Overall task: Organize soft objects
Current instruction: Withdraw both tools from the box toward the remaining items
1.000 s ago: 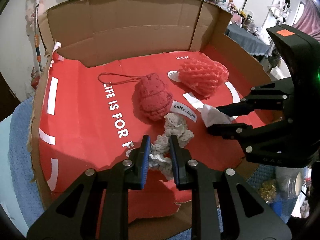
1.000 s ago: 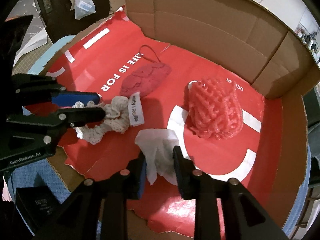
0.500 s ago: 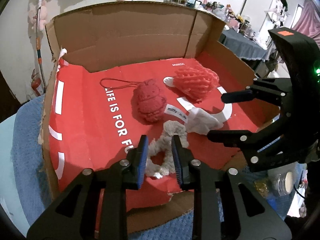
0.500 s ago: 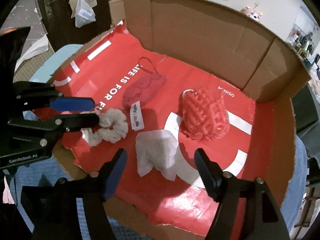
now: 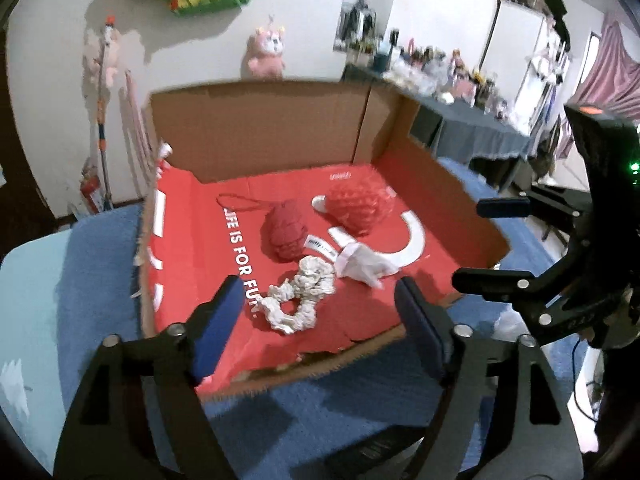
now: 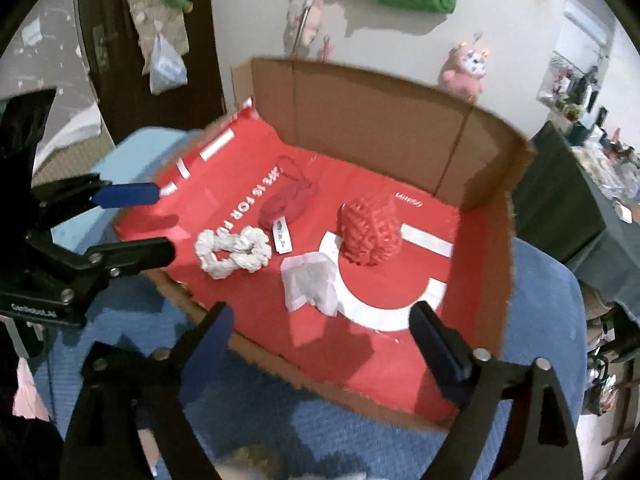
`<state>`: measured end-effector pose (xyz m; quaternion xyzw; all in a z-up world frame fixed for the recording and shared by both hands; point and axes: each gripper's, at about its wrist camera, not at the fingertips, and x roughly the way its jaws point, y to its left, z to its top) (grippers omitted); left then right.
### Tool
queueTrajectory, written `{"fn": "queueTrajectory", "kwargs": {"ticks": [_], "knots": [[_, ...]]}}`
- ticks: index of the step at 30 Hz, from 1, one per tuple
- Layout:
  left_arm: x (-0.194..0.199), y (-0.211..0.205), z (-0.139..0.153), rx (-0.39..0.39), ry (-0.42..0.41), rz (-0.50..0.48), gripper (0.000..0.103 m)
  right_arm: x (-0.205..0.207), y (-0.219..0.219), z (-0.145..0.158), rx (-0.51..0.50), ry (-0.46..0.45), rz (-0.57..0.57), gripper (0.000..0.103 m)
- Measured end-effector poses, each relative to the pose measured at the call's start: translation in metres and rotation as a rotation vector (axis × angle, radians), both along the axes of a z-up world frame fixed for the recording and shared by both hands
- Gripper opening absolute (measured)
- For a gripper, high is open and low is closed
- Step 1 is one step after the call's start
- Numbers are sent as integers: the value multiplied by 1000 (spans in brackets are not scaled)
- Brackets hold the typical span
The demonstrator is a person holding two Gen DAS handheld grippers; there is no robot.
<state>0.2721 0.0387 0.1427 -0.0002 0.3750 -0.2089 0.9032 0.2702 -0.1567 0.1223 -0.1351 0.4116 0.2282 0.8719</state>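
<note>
Hovering over a shallow cardboard box (image 5: pixel 256 136) lined with red printed paper, the left gripper (image 5: pixel 320 300) has its blue-padded fingers (image 5: pixel 222 312) released and widening, nothing between them; in the left wrist view a white knitted scrunchie (image 5: pixel 300 300) lies just past the fingertips near the box's torn front edge, with a crumpled white cloth (image 5: pixel 362 266) beside it, a dark red knitted pouch (image 5: pixel 286 234) with a cord behind, and a red foam net (image 5: pixel 358 208) farther back. The right gripper (image 5: pixel 500 240) shows at that frame's right edge, also spread apart and holding nothing. From the right wrist view, the right gripper's (image 6: pixel 320 328) fingers (image 6: pixel 434 344) stand released and opening above the box's near rim, the white cloth (image 6: pixel 310 282) lying free on the red lining, apart from both pads; the scrunchie (image 6: pixel 232 252) sits to its left, the pouch (image 6: pixel 286 204) and foam net (image 6: pixel 372 230) beyond. All four soft items appear already settled inside the box, which rests on a blue blanket-covered surface (image 6: pixel 540 320). The likely risk is a finger snagging the scrunchie's loops or the ragged cardboard lip and dragging something back out. Only the right view shows the scrunchie's figure-eight shape and the cloth's folded hem; only the left shows the cluttered desk (image 5: pixel 460 120) along the far wall.
</note>
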Motion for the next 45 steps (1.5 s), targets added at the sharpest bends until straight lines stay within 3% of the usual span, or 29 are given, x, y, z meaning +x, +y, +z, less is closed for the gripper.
{"fn": "queueTrajectory", "kwargs": {"ticks": [5,12,14,19,23,32,39,45], "knots": [[-51,1,29,-34,-94,30,82,-43,-20,25,36,-101,-36,103],[-128,-6,56,-32,-266,80,90,-124,-37,53,77,-293,-100,103],[-151,-4,58,-45,-299,98,96,-145,-40,55,82,-338,-121,103],[-197,-7,52,-52,-374,139,96,-203,-44,46,56,-487,-171,103],[-227,-7,32,-79,-379,166,97,-236,-48,29,58,-560,-217,103],[-249,-14,-31,-39,-330,234,97,-266,-56,-37,166,-482,-279,103],[-239,-10,-71,6,-216,260,97,-250,-45,-84,146,-379,-279,103],[-228,-5,-88,41,-152,255,97,-235,-40,-99,163,-307,-273,103]]}}
